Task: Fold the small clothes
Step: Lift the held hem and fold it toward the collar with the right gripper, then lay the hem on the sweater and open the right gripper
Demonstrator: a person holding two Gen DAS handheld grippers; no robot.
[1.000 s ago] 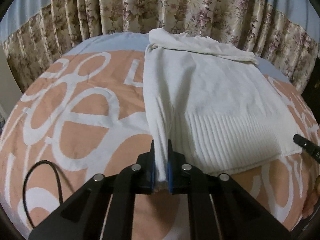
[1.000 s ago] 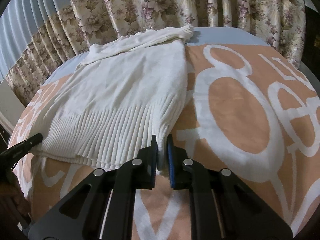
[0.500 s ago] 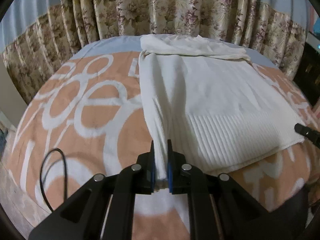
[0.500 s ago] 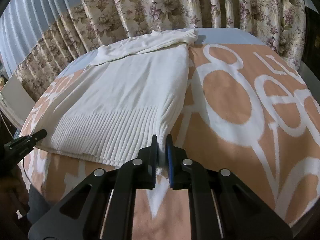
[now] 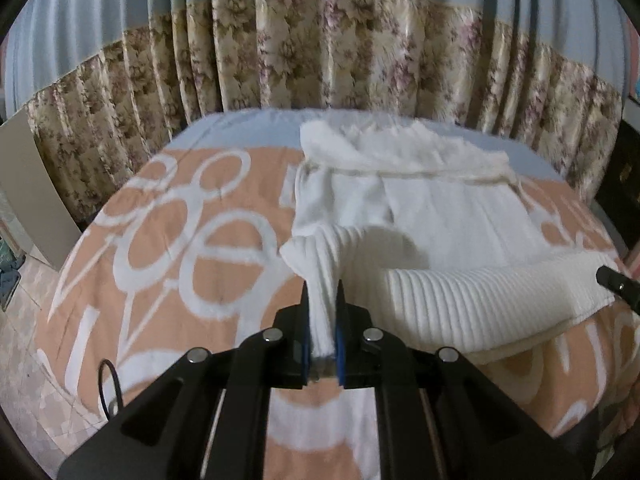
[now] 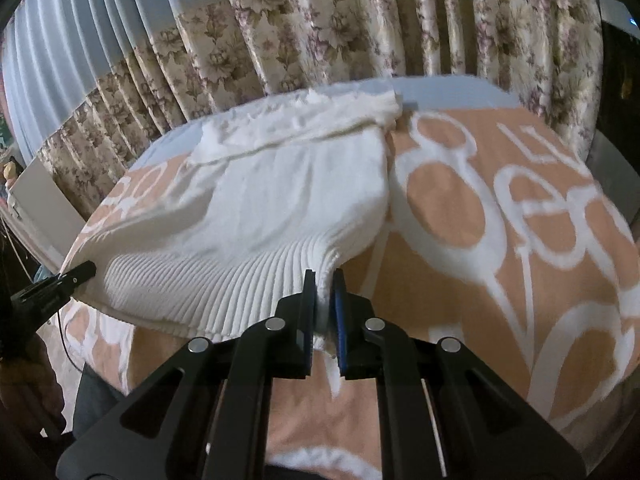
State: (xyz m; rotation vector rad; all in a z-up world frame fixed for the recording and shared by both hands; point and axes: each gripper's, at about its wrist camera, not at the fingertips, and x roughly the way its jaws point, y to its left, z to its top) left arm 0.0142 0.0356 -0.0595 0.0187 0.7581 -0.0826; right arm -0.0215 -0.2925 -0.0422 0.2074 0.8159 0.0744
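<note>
A white knit sweater [image 5: 440, 220] lies on a bed with an orange and white patterned cover [image 5: 168, 248]; its sleeves are folded across the far end. My left gripper [image 5: 322, 292] is shut on the left corner of the ribbed hem, which hangs lifted off the bed. In the right wrist view the same sweater [image 6: 288, 188] bulges upward, and my right gripper [image 6: 323, 280] is shut on the hem's right corner. Each gripper's tip shows in the other view: the right gripper [image 5: 618, 288] at the right edge, the left gripper [image 6: 60, 284] at the left edge.
Floral curtains [image 5: 320, 52] hang close behind the bed's far end. A black cable [image 5: 108, 384] loops over the bed's near left edge above a tiled floor [image 5: 20, 360]. Dark furniture [image 5: 624, 184] stands at the right.
Both grippers have risen with the hem corners in them. The ribbed hem has come up off the bed and now curls toward the far end.
</note>
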